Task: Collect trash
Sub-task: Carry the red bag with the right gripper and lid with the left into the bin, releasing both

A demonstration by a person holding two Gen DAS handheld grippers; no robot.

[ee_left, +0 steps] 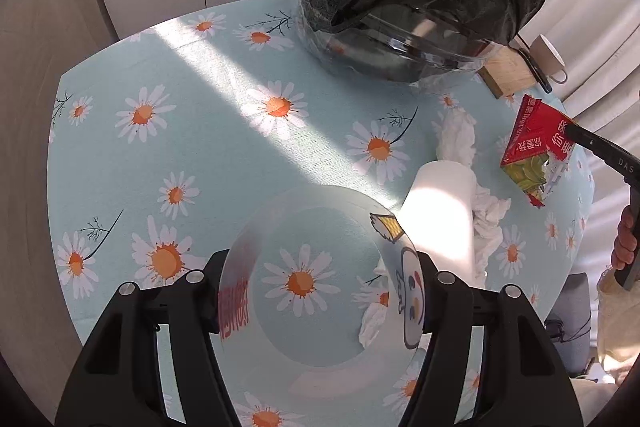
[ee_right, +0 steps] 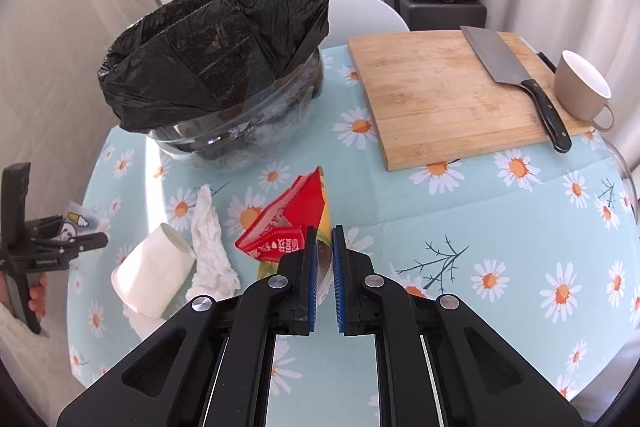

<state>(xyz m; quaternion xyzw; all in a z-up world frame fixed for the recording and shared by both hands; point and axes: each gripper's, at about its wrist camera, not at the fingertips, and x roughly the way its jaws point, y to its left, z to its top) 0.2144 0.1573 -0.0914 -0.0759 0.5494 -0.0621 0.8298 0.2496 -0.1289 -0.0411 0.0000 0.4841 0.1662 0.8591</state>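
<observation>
My left gripper (ee_left: pixel 320 291) clamps a light, slippery plastic lid (ee_left: pixel 316 275) by its rim; my right gripper (ee_right: pixel 325 259) pinches the crinkly wrapper (ee_right: pixel 288 223) mid-table, its flat edge gripping best.

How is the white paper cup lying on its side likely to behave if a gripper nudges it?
The white paper cup lies on its side, so it would probably roll, likely curving because it tapers. It looks thin-walled and empty, so probably light and easily crushed. The crumpled tissue touching it might check the roll.
</observation>
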